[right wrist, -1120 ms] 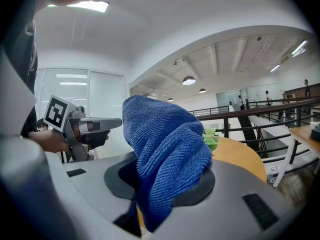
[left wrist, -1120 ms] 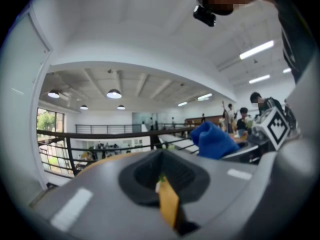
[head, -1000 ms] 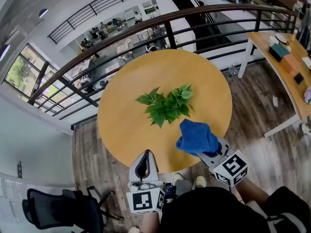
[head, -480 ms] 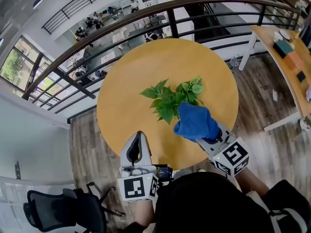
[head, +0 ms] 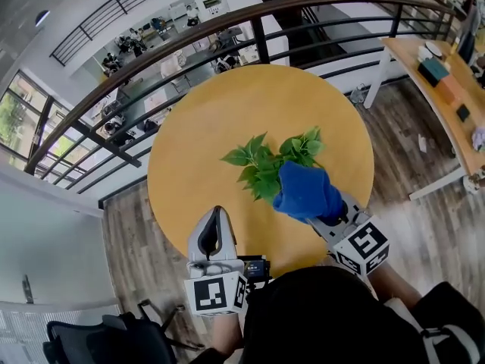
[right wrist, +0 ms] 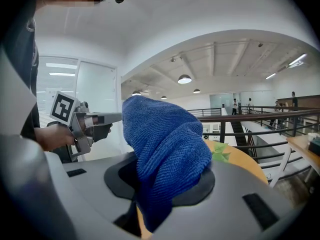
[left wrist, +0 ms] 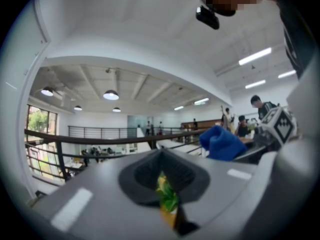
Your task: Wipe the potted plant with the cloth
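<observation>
The potted plant (head: 265,163) stands mid-table as a cluster of green leaves; its pot is hidden beneath them. A bunched blue cloth (head: 305,191) overlaps the plant's near right leaves, and my right gripper (head: 324,215) is shut on it. In the right gripper view the cloth (right wrist: 165,149) fills the jaws, with leaf tips (right wrist: 220,155) just behind it. My left gripper (head: 216,217) is shut and empty, over the table's near edge, short of the plant and to its left. A sliver of the plant (left wrist: 167,198) shows past its closed jaws.
The round wooden table (head: 197,142) stands beside a dark curved railing (head: 189,44) over a lower floor. A long desk (head: 447,89) with small items is at the right. An office chair (head: 98,343) sits at the lower left.
Both grippers have moved forward over the table towards the plant. The cloth, which hung short of the leaves, now overlaps their near right side.
</observation>
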{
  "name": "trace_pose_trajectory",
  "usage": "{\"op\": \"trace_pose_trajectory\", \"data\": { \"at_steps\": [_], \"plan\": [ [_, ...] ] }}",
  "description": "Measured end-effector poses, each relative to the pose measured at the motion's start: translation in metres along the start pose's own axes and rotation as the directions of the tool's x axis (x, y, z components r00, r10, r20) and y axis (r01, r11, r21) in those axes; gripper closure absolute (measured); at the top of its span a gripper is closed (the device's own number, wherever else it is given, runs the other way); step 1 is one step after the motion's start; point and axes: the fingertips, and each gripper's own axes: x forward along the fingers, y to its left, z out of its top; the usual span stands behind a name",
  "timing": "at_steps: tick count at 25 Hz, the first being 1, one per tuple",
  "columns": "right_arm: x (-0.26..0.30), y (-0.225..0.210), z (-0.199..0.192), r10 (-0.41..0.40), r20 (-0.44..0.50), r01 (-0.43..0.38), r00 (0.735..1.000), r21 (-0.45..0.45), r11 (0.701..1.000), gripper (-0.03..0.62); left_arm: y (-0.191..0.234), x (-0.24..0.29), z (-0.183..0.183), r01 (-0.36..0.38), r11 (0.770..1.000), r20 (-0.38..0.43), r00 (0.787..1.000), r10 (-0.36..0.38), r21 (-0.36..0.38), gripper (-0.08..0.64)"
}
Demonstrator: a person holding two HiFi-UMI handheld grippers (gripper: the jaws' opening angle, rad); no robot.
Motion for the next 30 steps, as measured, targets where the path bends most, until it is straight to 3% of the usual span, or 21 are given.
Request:
{"op": "trace_pose_trajectory", "data": {
  "at_steps": [20, 30],
  "plan": [
    [0.026, -0.011, -0.01, -0.184, -0.072, 0.181, 0.98, -0.039, 0.983, 0.457, 0.041, 0.04, -0.045, 0.153, 0.987, -0.025, 0.988, -0.155, -0.058, 0.56],
    [0.028, -0.028, -0.024, -0.166, -0.109, 0.162, 0.98, -0.044, 0.986, 0.457, 0.025, 0.077, -0.049, 0.194, 0.981, -0.013, 0.981, -0.194, -0.018, 0.56]
  ]
}}
